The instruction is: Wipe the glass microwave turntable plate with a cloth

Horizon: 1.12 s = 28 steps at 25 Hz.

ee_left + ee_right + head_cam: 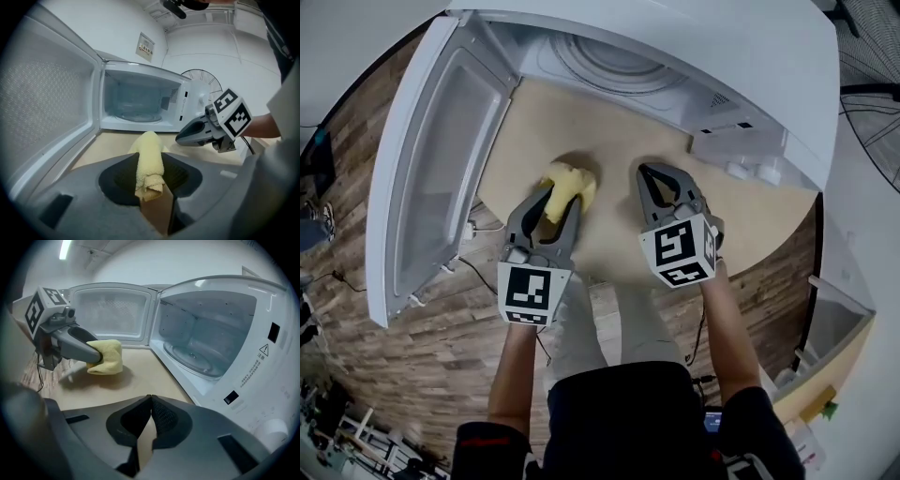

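Left claw: the left gripper (149, 161) is clenching a rolled yellow cloth (150, 147) between its pads. A folded end is poking back toward the camera, and the thicker part is sticking out past the tips.
Right claw: the right gripper (151, 401) is holding its jaws pressed together with nothing between them. Only the table (140, 376) is showing beyond the tips.
Claws together: in the head view both are pointing toward the opening of the microwave (741, 56). They are sitting side by side and apart, with the left one nearer the door (441, 169).
Cloth position: it is hanging low over the table in front of the microwave, outside the cavity. Whether it is touching the table I cannot tell.
Plate: the glass turntable plate (194, 357) is lying flat on the cavity floor, well apart from the cloth and from both grippers.
Microwave: the white body is standing at the far side of the table. Its door is standing wide open on the person's left, with the inner window facing the grippers.
Table: the pale beige top is catching the shadows of the grippers and the cloth.
Arms: two bare forearms (511, 375) are reaching in from the lower edge of the head view. Each is holding a gripper behind its black-and-white marker cube (680, 248).
Floor: a wood-plank floor (422, 366) is showing around the table.
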Each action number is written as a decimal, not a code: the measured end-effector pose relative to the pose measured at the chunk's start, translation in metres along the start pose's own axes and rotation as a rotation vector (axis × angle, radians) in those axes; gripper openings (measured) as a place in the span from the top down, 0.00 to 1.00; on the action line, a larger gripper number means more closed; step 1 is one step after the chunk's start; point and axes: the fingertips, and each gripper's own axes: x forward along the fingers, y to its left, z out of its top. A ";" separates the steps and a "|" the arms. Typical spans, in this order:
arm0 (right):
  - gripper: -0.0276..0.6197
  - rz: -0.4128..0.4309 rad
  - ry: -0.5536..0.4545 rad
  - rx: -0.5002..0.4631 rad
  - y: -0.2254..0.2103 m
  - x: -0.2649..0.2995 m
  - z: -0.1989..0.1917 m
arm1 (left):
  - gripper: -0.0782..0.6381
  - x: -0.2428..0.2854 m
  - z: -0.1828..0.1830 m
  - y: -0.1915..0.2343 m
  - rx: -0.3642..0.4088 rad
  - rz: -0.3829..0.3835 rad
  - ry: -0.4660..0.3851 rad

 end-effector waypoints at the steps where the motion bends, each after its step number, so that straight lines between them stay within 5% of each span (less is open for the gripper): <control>1: 0.94 -0.009 -0.002 0.000 -0.002 0.003 -0.001 | 0.70 0.002 -0.003 0.000 0.004 -0.002 0.003; 14: 0.92 -0.142 -0.096 -0.021 -0.038 0.027 0.034 | 0.70 0.016 -0.002 0.013 0.069 -0.009 -0.035; 24: 0.55 -0.283 -0.164 -0.011 -0.048 0.040 0.044 | 0.70 0.020 -0.003 0.018 0.105 -0.037 -0.050; 28: 0.51 -0.322 -0.179 0.045 -0.053 0.047 0.042 | 0.70 0.021 -0.005 0.017 0.098 -0.044 -0.046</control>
